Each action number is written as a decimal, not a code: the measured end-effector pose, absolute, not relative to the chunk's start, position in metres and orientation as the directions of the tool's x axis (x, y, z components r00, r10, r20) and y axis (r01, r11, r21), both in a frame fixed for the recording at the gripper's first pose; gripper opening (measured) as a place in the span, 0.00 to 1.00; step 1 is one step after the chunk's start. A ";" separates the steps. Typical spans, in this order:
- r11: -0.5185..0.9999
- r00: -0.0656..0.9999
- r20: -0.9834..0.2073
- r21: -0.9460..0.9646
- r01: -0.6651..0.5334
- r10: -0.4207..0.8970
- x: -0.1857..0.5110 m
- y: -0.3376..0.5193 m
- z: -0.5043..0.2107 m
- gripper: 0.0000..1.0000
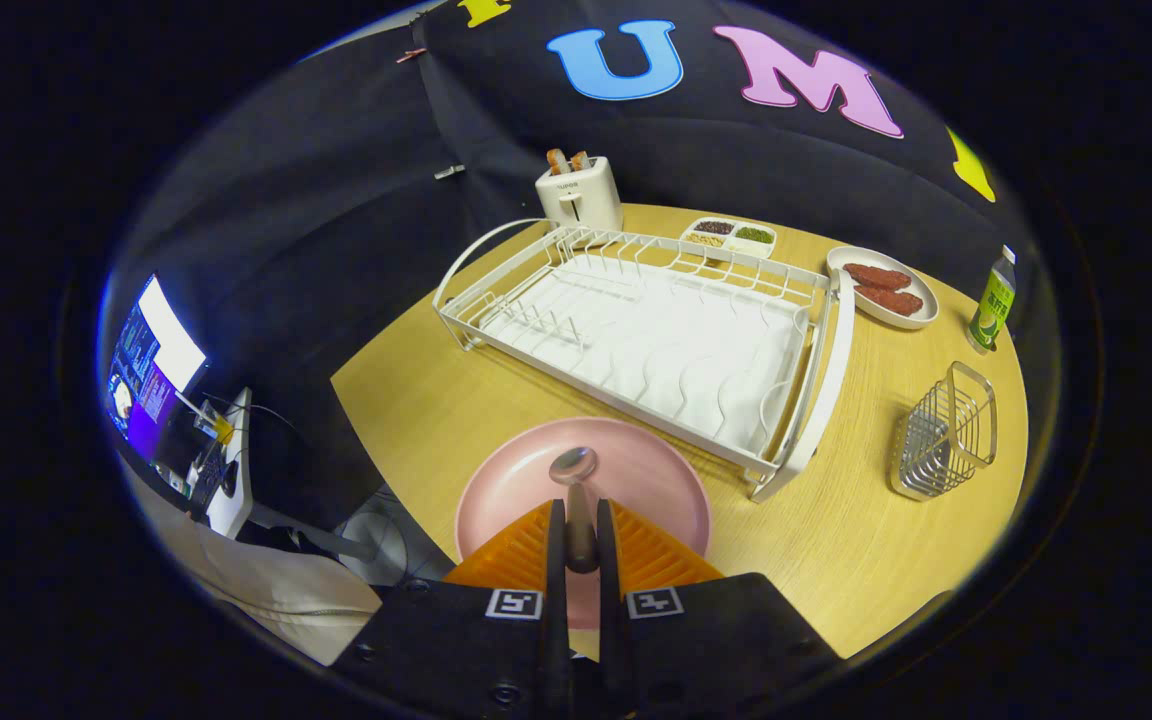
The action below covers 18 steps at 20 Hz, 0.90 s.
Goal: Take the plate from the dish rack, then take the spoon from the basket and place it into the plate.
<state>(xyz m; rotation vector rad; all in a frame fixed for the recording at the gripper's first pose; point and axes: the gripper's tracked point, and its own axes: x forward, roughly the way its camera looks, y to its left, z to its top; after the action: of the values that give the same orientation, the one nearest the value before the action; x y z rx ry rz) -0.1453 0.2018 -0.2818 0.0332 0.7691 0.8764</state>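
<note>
We are holding the claw (577, 520) clamped on the spoon (574, 470) handle, its bowl hanging over the pink plate (526, 480), ready for setting it down

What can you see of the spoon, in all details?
The spoon looks like grey metal, with a small shiny oval bowl and a dark slim handle. The tongs are shut on its handle, both orange fingers pressing it. Its bowl points ahead, over the pink plate; whether it touches the plate is unclear.
</note>
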 end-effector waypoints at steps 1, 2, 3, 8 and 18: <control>0.667 0.394 -0.611 0.314 -0.675 0.686 -0.148 0.198 -0.290 0.16; 0.678 0.398 -0.624 0.304 -0.669 0.672 -0.148 0.195 -0.296 0.18; 0.681 0.395 -0.628 0.311 -0.663 0.671 -0.151 0.195 -0.299 0.20; 0.704 0.414 -0.634 0.306 -0.641 0.653 -0.152 0.192 -0.303 0.65; 0.711 0.499 -0.549 0.285 -0.643 0.670 -0.144 0.187 -0.240 0.99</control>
<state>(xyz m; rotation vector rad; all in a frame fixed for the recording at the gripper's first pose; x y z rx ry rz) -0.1442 0.1870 -0.2400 0.0447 0.6846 0.7947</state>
